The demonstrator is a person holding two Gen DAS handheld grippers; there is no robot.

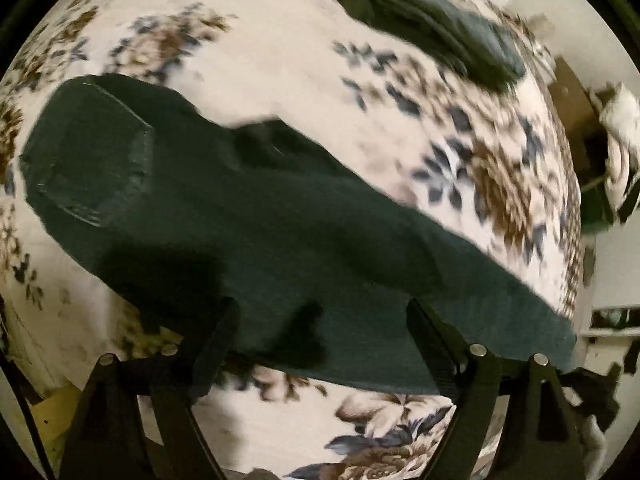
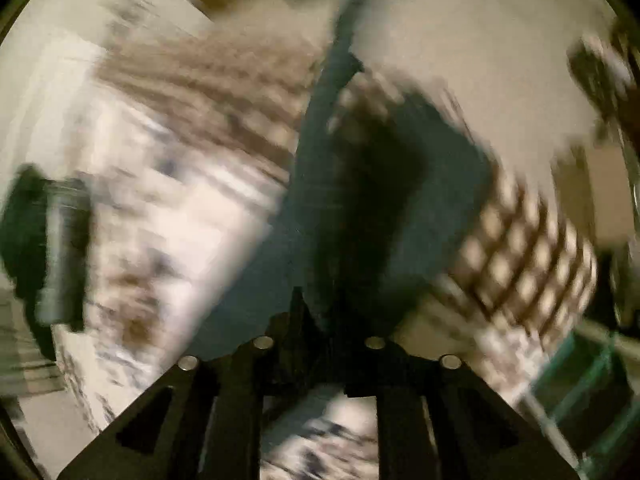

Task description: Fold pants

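The dark green pants (image 1: 224, 216) lie spread on a floral bedsheet (image 1: 280, 64), with a back pocket (image 1: 96, 156) at the left. My left gripper (image 1: 320, 320) hovers open just above the pants' near edge, fingers apart, holding nothing. In the blurred right wrist view, my right gripper (image 2: 320, 312) is shut on a fold of the pants (image 2: 360, 184), which hangs from the closed jaws up and away over the bed.
A second dark folded garment (image 1: 432, 20) lies at the far right of the bed; it also shows at the left of the right wrist view (image 2: 44, 240). A checked cloth (image 2: 520, 248) lies right. Furniture (image 1: 576, 120) stands beyond the bed's right edge.
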